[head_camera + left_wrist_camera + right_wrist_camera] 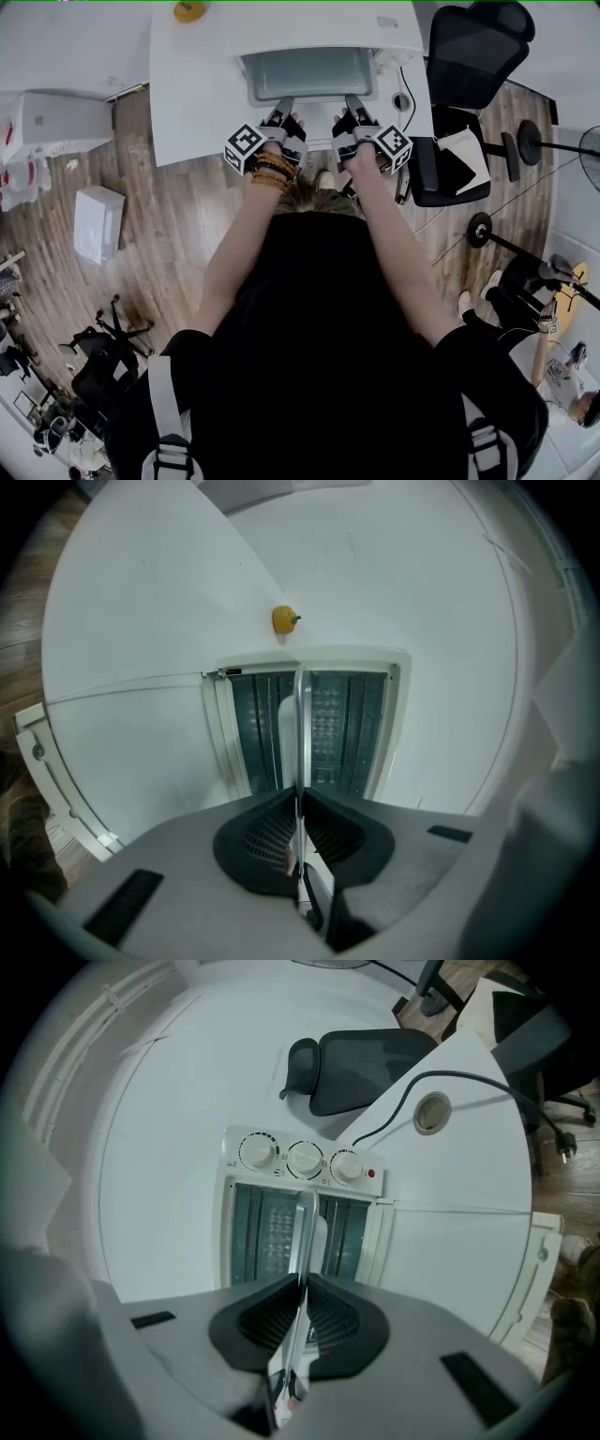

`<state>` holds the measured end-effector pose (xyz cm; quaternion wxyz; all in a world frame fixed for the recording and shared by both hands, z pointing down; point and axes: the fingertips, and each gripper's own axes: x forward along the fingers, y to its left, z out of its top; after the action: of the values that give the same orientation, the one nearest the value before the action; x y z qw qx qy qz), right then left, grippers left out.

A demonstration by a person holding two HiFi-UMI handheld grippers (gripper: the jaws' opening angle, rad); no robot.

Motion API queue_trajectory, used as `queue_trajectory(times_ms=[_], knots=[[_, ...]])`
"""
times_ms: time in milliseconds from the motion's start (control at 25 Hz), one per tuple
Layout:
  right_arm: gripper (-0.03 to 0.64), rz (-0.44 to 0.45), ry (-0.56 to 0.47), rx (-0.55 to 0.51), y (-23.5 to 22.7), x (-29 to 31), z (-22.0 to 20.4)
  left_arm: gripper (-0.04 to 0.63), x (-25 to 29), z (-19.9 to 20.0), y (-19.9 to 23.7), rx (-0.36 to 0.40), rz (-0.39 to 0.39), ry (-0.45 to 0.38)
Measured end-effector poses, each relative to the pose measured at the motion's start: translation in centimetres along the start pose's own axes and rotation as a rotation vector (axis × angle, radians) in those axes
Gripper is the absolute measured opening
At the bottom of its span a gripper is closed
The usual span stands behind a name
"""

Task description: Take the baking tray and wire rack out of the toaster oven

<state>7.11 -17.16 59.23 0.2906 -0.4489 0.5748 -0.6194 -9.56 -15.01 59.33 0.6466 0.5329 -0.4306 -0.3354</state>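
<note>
The tray (309, 75) is seen reaching out of the mouth of the oven (319, 23), which stands on the white tabletop (187, 94). Its front rim is clamped between the closed jaws of the left gripper (284, 101) and the right gripper (352, 99), held side by side.

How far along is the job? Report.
Done: baking tray mostly drawn out in front of the toaster oven. In hand: left gripper and right gripper both clamp its near rim. Left: set it down, then pull the wire rack, which no view shows outside.
</note>
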Motion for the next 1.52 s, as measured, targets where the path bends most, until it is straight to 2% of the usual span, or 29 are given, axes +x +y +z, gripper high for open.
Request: queue_trajectory(times_ms=[600, 1040, 1520], knots=[[0.046, 0.026, 0.073, 0.010, 0.5, -1.9, -0.9, 0.040, -2.0, -0.8, -0.4, 0.017, -0.025, -0.059], [0.044, 0.059, 0.104, 0.000, 0.6, -3.7, -1.3, 0.035, -3.5, -1.9, -0.5, 0.034, -0.041, -0.067], [0.041, 0.075, 0.152, -0.004, -0.7, -7.6, -1.4, 0.034, -6.5, -5.1, 0.7, 0.049, -0.031, -0.090]])
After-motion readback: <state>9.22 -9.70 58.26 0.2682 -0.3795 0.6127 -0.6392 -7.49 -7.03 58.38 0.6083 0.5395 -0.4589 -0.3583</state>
